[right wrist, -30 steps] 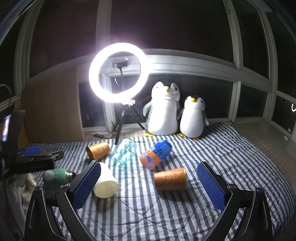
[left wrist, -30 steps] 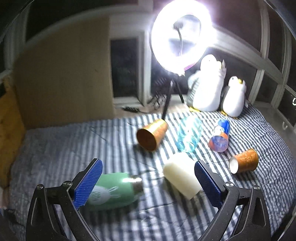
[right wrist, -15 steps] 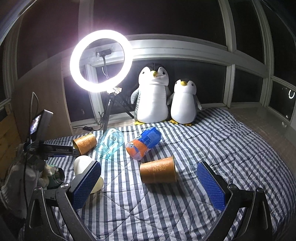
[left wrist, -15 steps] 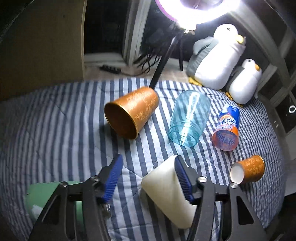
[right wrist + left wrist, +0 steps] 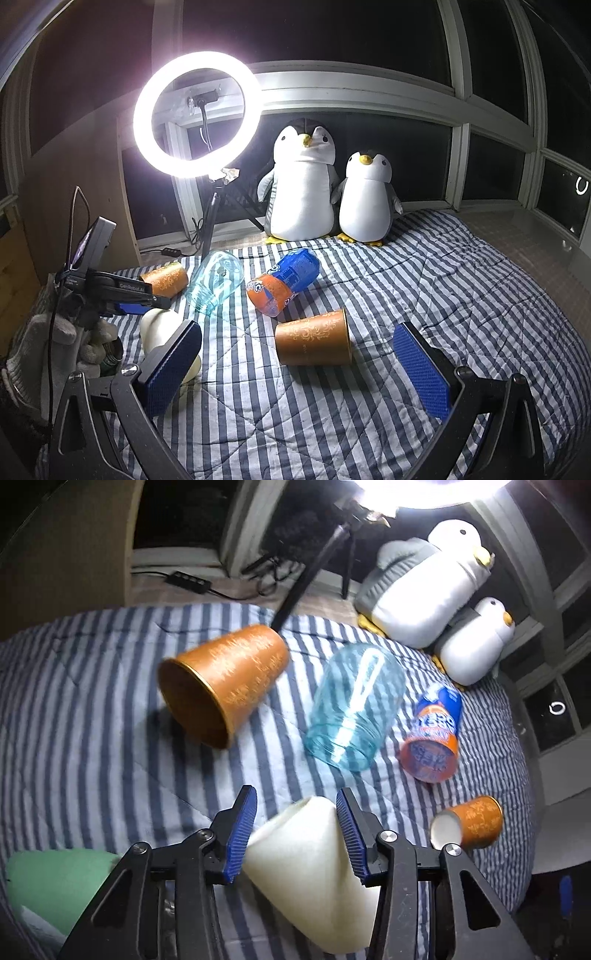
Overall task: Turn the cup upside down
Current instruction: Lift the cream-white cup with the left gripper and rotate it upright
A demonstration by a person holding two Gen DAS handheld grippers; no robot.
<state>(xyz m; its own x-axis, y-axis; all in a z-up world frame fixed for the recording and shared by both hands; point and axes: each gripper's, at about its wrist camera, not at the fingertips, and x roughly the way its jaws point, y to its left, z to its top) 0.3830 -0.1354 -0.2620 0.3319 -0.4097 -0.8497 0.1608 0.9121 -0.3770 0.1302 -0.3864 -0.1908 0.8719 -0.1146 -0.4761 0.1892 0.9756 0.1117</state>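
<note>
A person's left claw [image 5: 295, 830] closes on a cream cup [image 5: 306, 871] lying on its side at the bottom centre of the left wrist frame, on a striped bed [image 5: 74, 738]. Both blue pads [image 5: 242, 830] press the cup's sides near its narrower closed end, a hold that looks chosen so the wrist can roll the mouth downward. The right claw [image 5: 306, 376] hangs wide and holds nothing, low in the right wrist frame, apparently waiting out of the way.

Scattered on the bed are other candidates on their sides: an orange patterned cup [image 5: 225, 683] at upper left, a clear blue tumbler [image 5: 354, 709] beside it, a smaller orange cup [image 5: 469, 821] at right, and a green flask [image 5: 55, 882] at lower left. An orange-and-blue bottle [image 5: 284, 282] carries lettering too distorted to read in full. The left tool's body [image 5: 122, 286] reads "GenRobot.AI". Two penguin plush toys [image 5: 303, 184] and a ring light [image 5: 197, 116] stand behind, the lamp lighting the bed.
</note>
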